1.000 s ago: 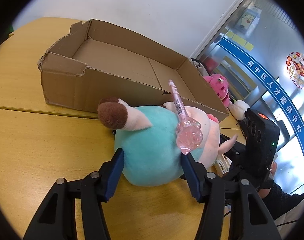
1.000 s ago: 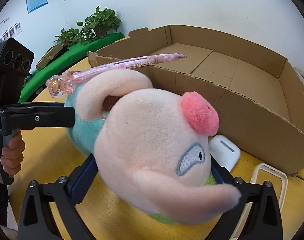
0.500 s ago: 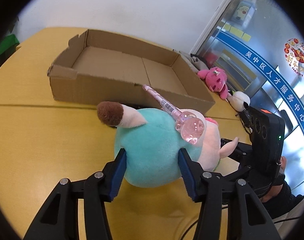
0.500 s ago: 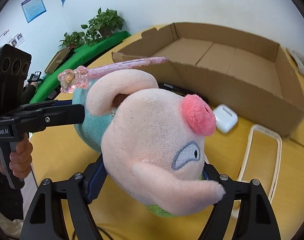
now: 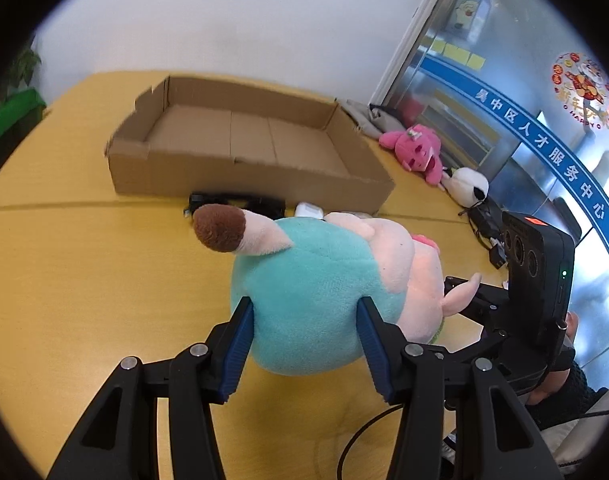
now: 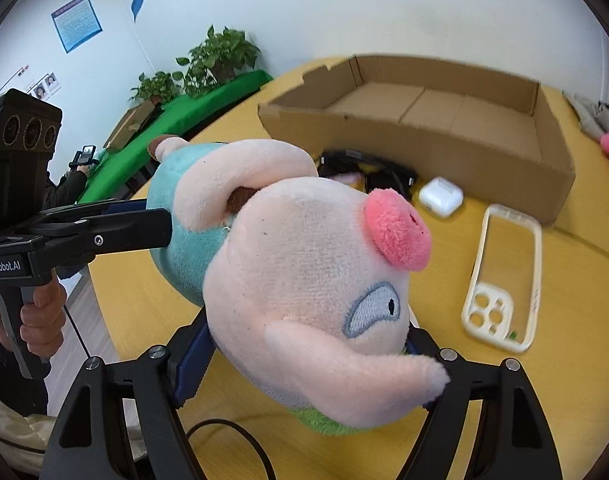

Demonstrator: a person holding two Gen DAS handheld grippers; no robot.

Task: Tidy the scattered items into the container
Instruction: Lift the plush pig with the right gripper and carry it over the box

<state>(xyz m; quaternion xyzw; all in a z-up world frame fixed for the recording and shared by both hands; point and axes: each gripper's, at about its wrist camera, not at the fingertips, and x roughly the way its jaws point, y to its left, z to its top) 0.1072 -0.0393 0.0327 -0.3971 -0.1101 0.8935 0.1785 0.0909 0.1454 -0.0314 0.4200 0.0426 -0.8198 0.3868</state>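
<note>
Since a second ago the pink pen has gone from the plush pig (image 5: 324,292), now raised, my left gripper (image 5: 304,340) clamped on its teal body, my right gripper (image 6: 304,364) on its head. I'd keep both level, carry it ahead over the one cardboard box (image 5: 240,140). Below-ahead: one earbud case (image 6: 440,196), one phone case (image 6: 504,280), one pair of black glasses (image 6: 368,168).

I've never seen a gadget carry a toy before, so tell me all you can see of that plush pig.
The plush pig is soft fabric: pale pink head, darker pink snout, stitched eye, floppy ears, teal body, brown-tipped limb. It lies tilted, lifted above the yellow table, short of the cardboard box. The left gripper clamps its body; the right gripper its head.
</note>
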